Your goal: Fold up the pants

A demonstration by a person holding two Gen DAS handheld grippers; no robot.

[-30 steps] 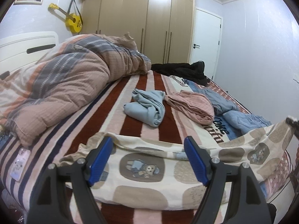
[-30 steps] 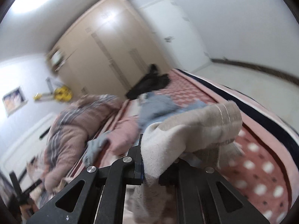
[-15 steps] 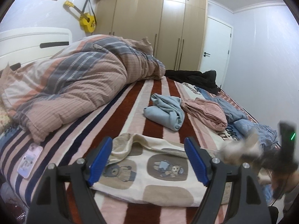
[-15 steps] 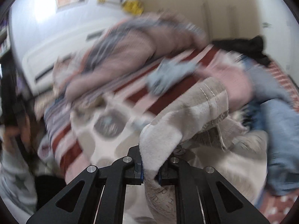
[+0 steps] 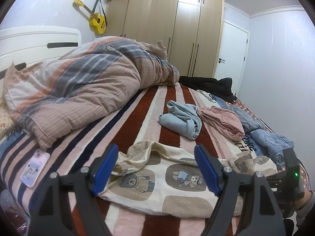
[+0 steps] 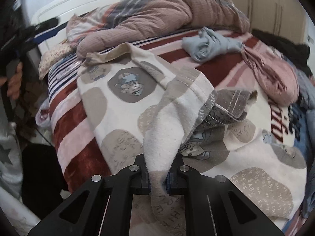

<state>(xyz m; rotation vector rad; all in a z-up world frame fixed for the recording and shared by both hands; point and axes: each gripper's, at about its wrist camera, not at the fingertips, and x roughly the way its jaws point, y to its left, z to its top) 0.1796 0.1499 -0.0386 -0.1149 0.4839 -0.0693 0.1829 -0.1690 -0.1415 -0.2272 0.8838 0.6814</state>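
Cream pants [image 5: 157, 184] printed with teddy bears and beige patches lie across the near edge of the striped bed [image 5: 137, 122]. My left gripper [image 5: 157, 169] hovers over their waistband end, its blue-padded jaws wide apart and holding nothing. My right gripper [image 6: 158, 179] is shut on a leg hem of the pants [image 6: 122, 102]; that leg is folded back over the rest of the garment, which spreads toward the headboard. In the left wrist view the right gripper's body shows at the right edge with a green light.
A rumpled striped duvet [image 5: 82, 90] fills the bed's left half. A light blue garment [image 5: 183, 120], a pink one [image 5: 222, 122], denim pieces [image 5: 271, 139] and black clothes [image 5: 208, 84] lie farther back. A phone [image 5: 33, 169] rests near the left edge. A wardrobe [image 5: 173, 25] and a door stand behind.
The right gripper swung the held pant leg from high in the air down and leftward over the pants. The left gripper slid left along the garment to its waistband end.
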